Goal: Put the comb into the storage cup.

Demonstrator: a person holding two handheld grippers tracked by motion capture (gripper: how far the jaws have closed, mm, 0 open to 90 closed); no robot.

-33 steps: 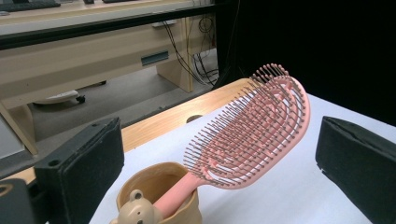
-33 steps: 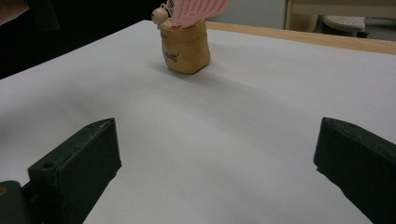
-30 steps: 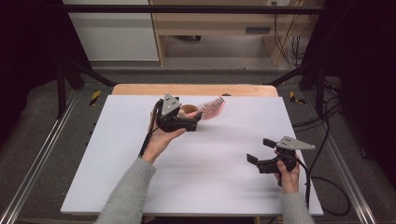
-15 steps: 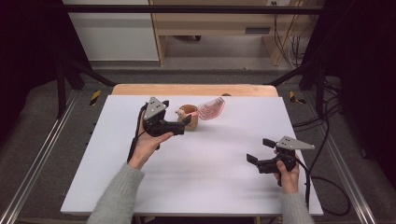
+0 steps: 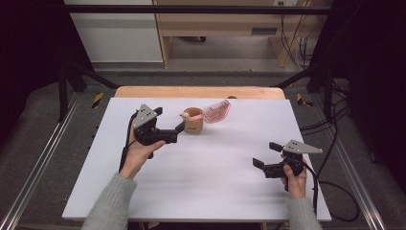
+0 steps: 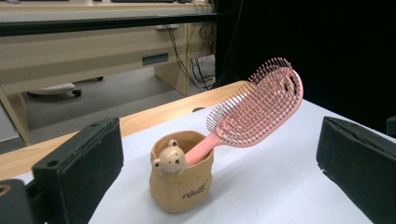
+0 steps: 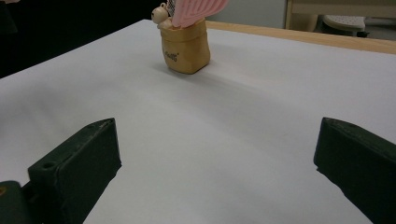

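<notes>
A white table (image 5: 206,191) with a wooden far edge; a wooden desk (image 5: 215,21) stands beyond.

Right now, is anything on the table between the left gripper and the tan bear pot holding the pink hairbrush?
Nothing visible is. The left gripper, jaws open, sits just beside the tan sack-shaped pot with the bear figure, with bare white table between them. The pink plastic hairbrush leans out of the pot, tilted away from that gripper.

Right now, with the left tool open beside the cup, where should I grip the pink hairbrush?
Grip the pink plastic hairbrush low on its head, just above the tan bear-faced cup. Its handle is sunk inside the cup, and the head leans out over the rim. The open left tool should probably close across the head's narrow edges, away from the bristles.
</notes>
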